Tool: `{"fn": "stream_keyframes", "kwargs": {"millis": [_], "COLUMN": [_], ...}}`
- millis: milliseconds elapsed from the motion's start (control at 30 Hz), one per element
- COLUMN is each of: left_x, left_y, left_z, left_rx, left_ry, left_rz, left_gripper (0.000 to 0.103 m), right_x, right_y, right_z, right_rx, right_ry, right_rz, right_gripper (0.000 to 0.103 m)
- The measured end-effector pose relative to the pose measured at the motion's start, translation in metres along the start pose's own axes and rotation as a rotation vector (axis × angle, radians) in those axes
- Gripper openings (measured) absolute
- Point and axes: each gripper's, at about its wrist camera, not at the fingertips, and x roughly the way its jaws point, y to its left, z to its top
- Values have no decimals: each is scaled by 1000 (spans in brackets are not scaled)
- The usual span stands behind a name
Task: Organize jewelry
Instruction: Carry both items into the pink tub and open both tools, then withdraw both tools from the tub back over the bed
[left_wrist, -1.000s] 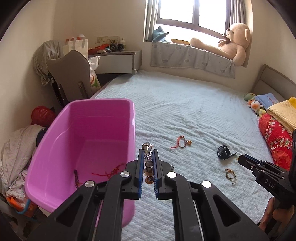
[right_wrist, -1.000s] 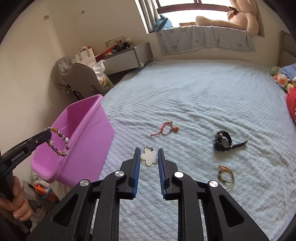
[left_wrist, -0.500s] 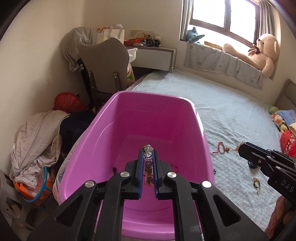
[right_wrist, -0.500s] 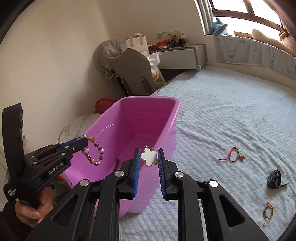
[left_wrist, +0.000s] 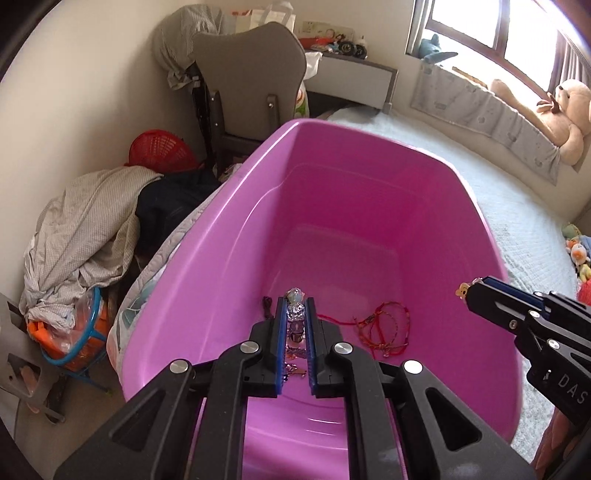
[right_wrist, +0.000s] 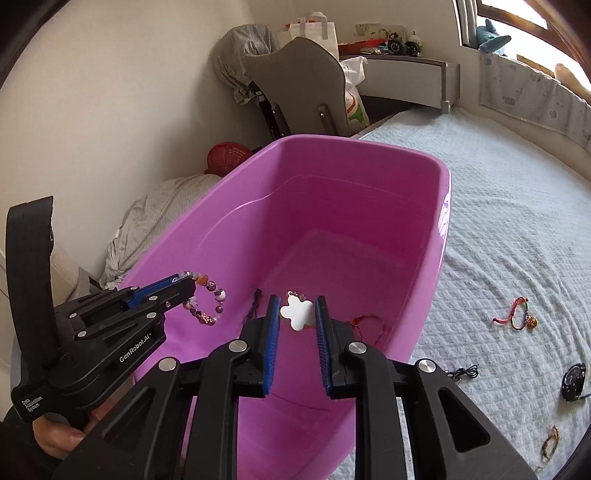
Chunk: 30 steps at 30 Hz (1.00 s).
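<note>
- The left gripper (left_wrist: 295, 325) is pinching a beaded bracelet of purple, pink and clear beads (right_wrist: 207, 301). It hangs over the inside of the big pink plastic tub (left_wrist: 369, 206).
- The right gripper (right_wrist: 297, 317) is pinching a flat white flower-shaped charm (right_wrist: 296, 311) between its blue pads. It is over the tub too.
- Red string bracelets (left_wrist: 384, 326) lie on the tub floor, with a thin dark cord (left_wrist: 266, 308) near them.
- More things wait on the pale quilted bed cover (right_wrist: 517, 221): a red cord bracelet with a little gold bell (right_wrist: 517, 314), a black watch (right_wrist: 573, 376), a small dark chain (right_wrist: 461, 372) and a brown woven bracelet (right_wrist: 549, 441).
- The step now looks like the drop: both pieces are held above the tub.
- Next, I think each claw should spread so its piece falls in. The beads could catch on the pads, so go low and let go slowly.
- Then go back to the bed for the rest.
</note>
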Motion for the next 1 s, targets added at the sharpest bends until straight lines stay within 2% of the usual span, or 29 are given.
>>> {"fn": "stream_keyframes", "kwargs": {"millis": [167, 233, 300, 367, 500, 1000], "left_x": [12, 11, 8, 1, -8, -24], "left_y": [7, 10, 10, 9, 3, -2], "left_z": [-1, -2, -1, -1, 0, 0], "left_rx": [-26, -32, -29, -29, -4, -30], "left_ry": [38, 27, 8, -32, -69, -59], "left_rz": [9, 15, 30, 54, 92, 95], "left_gripper": [10, 19, 55, 87, 94, 95], "right_x": [6, 6, 3, -1, -5, -21], "right_y": [1, -2, -5, -7, -12, -22], "right_z": [-2, -2, -2, -2, -3, -11], "right_rx": [-11, -5, 6, 12, 34, 76], "right_ry": [14, 8, -7, -15, -22, -30], "right_rz": [-30, -40, -45, -51, -53, -37], "right_gripper": [20, 38, 46, 47, 53, 57]}}
